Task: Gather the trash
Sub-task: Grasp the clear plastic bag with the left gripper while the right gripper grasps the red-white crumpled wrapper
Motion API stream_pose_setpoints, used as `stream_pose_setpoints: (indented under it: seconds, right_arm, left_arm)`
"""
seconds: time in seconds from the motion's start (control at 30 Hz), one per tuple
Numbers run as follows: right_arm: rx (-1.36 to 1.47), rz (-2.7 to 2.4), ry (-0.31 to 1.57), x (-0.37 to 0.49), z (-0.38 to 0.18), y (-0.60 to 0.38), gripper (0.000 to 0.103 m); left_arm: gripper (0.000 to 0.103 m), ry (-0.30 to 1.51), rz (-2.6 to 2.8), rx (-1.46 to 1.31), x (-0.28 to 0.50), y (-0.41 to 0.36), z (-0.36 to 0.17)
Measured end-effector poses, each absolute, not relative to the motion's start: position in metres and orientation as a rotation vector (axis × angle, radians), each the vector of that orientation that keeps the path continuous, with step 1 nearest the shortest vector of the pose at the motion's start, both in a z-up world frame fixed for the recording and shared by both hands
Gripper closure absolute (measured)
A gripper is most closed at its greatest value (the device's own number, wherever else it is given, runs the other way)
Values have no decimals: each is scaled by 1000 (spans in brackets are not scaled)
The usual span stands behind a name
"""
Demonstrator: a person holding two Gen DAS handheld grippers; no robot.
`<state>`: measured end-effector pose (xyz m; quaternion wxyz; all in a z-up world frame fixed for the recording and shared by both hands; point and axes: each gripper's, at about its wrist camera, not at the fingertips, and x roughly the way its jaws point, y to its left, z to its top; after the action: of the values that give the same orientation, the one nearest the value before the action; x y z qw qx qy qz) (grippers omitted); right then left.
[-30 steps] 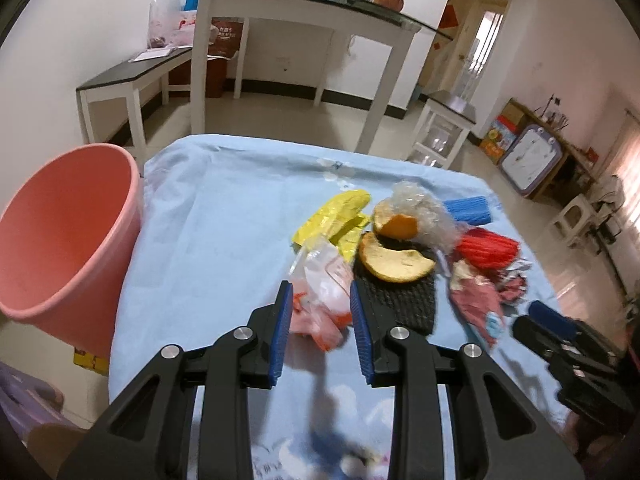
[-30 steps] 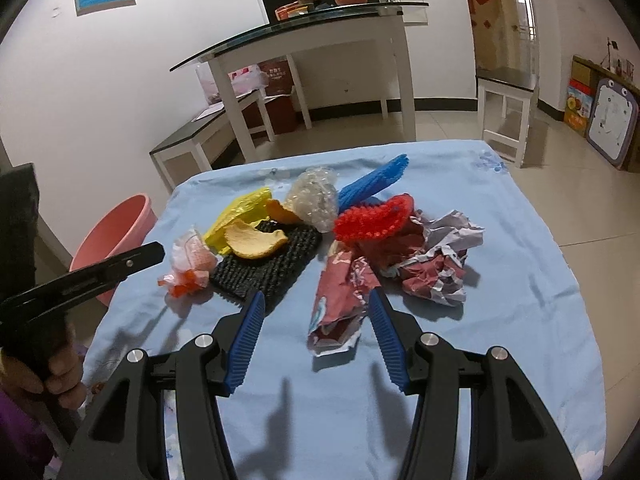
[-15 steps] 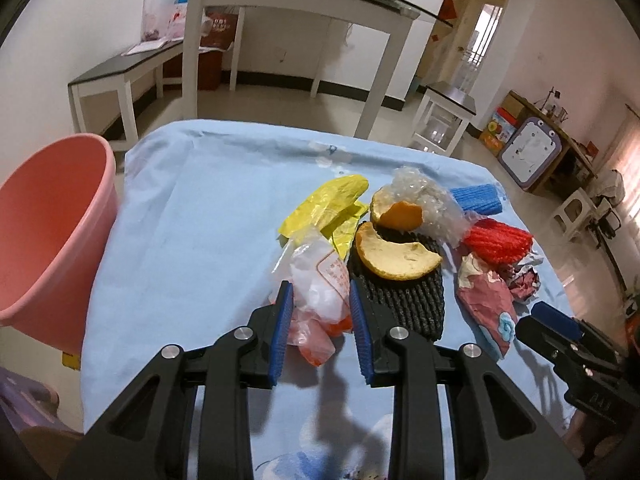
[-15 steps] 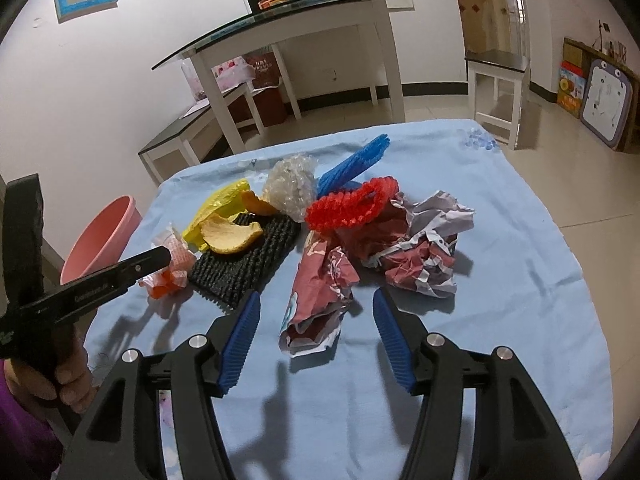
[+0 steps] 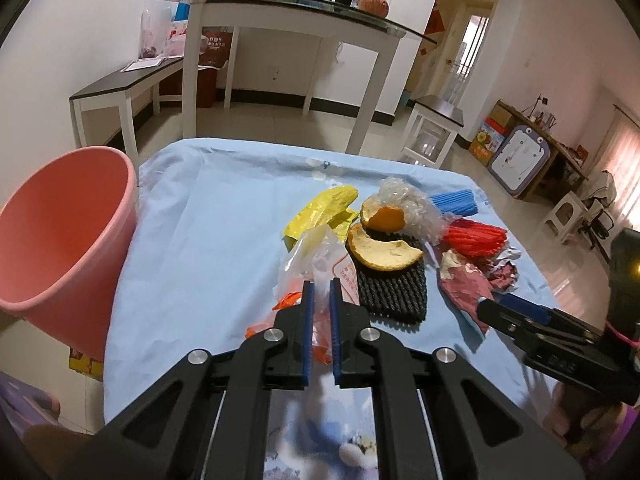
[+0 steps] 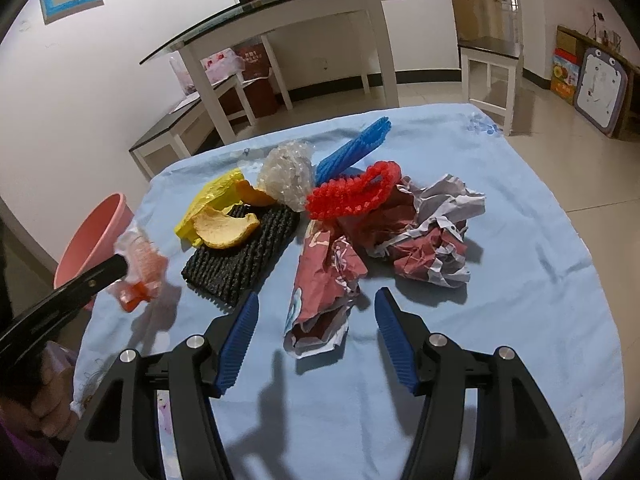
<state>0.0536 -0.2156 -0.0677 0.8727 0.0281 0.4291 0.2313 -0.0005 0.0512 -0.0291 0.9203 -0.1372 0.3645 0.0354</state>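
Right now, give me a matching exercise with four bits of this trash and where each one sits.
Things:
1 clear plastic bag
2 orange peel
3 red paper wrapper
4 pink bucket

Places:
A on the black mesh pad
B beside the table, off its edge
C pinched by the left gripper
D ahead of the open right gripper

Pairs: 1-C, 2-A, 3-D, 4-B
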Motion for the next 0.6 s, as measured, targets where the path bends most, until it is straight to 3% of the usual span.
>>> stream_pose_setpoints:
  seconds: [0.1, 0.23, 0.27, 0.3, 0.6]
  right_arm:
    - [50, 472, 905, 54, -70, -213, 55]
    - [50, 473, 918, 54, -73, -211, 80]
    - [48, 475, 917, 53, -73, -212, 90]
    - [44, 477, 918, 52, -73, -212, 94]
    - [-3, 552, 852, 26, -49, -213, 97]
  left_arm:
    - [96, 739, 70, -285, -7, 52, -26]
    - [96, 732, 69, -289, -13, 54, -24]
    - [96, 730, 68, -289, -15, 54, -24]
    - [96, 728, 68, -289, -17, 54, -23]
    - [96, 688, 66, -297, -35, 60, -15]
